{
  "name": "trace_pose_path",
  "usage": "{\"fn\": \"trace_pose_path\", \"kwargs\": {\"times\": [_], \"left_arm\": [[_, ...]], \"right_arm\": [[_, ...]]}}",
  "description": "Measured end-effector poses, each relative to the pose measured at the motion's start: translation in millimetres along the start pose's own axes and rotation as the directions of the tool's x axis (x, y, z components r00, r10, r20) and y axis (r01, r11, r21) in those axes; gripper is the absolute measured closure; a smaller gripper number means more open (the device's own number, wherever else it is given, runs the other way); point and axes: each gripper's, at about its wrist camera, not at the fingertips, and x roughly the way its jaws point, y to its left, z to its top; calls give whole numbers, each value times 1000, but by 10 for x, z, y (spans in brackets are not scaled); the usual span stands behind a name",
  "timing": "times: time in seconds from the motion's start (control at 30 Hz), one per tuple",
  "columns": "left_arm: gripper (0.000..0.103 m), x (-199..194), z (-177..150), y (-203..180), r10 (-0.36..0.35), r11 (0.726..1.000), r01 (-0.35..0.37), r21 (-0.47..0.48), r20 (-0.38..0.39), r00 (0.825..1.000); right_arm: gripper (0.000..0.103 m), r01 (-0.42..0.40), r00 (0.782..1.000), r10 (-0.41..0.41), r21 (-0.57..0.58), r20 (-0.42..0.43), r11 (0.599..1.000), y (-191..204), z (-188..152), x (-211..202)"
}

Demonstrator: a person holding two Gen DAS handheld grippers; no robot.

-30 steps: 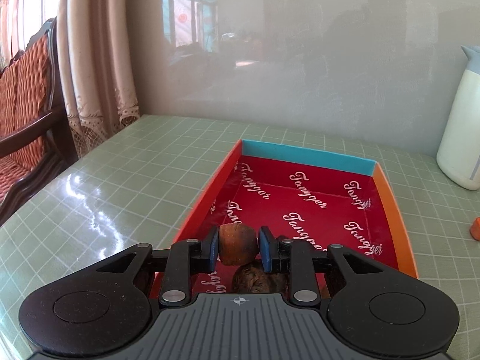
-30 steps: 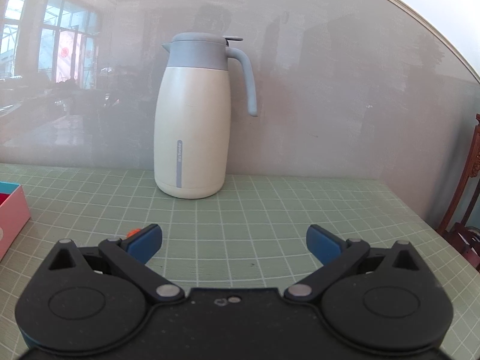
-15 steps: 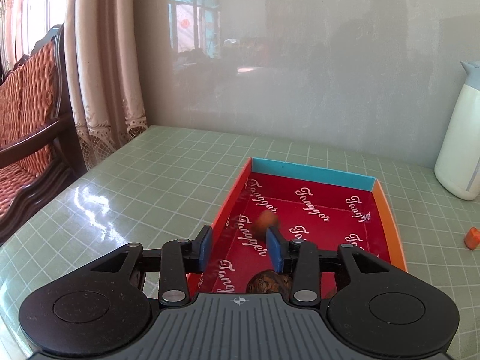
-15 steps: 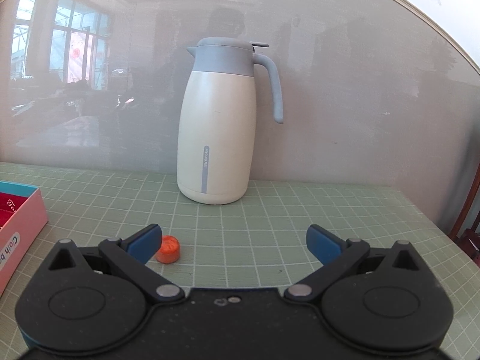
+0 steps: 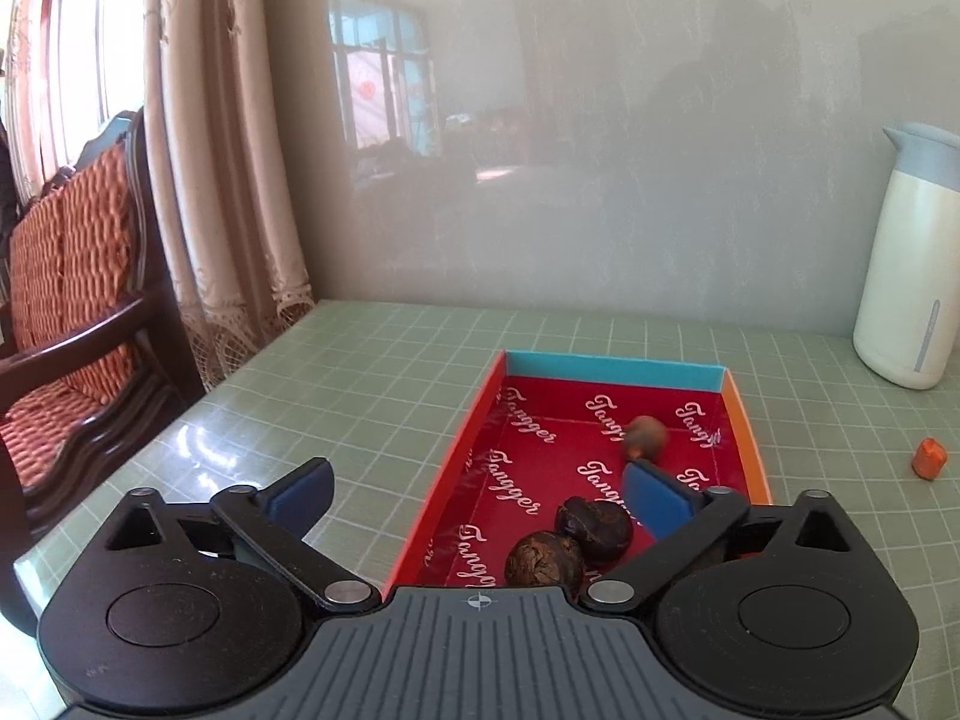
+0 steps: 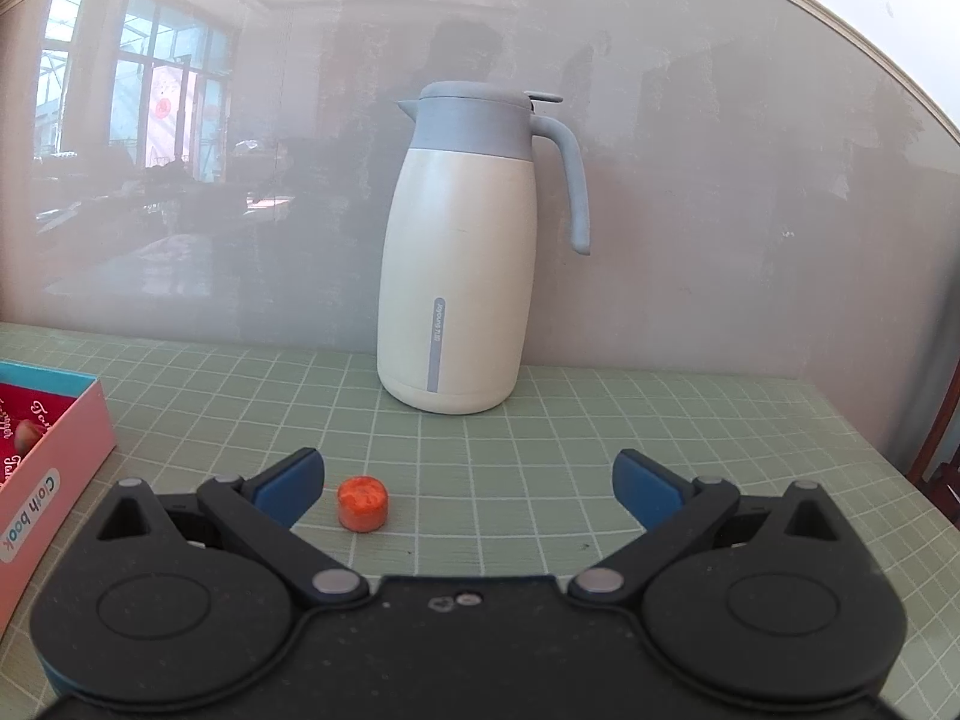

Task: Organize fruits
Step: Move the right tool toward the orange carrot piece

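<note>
A red box tray [image 5: 612, 369] with a blue far wall lies on the green grid table. Two dark wrinkled fruits [image 5: 591, 527] sit at its near end, and a brown fruit [image 5: 647, 437], blurred, lies further in. My left gripper [image 5: 477, 501] is open and empty above the tray's near end. An orange fruit chunk [image 6: 361, 503] lies on the table just in front of my right gripper [image 6: 468, 489], near its left finger; it also shows in the left wrist view [image 5: 928, 459]. The right gripper is open and empty.
A white jug with a grey lid and handle [image 6: 465, 258] stands against the wall behind the orange chunk. The tray's pink side [image 6: 54, 468] is at the right view's left edge. A wooden chair [image 5: 66, 312] and curtain stand left of the table.
My left gripper opened and let go of the brown fruit, which fell into the tray, then rose and pulled back. My right gripper moved left, bringing the orange chunk into view.
</note>
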Motion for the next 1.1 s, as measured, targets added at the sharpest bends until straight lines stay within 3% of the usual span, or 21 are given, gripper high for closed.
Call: {"fn": "trace_pose_path", "kwargs": {"times": [0.7, 1.1], "left_arm": [[0, -507, -489, -42, -42, 998, 35, 55, 125, 991], [0, -536, -638, 161, 20, 998, -10, -68, 143, 989]], "right_arm": [[0, 53, 998, -54, -36, -33, 998, -200, -150, -1], [0, -17, 995, 15, -21, -95, 1000, -170, -239, 180]]}}
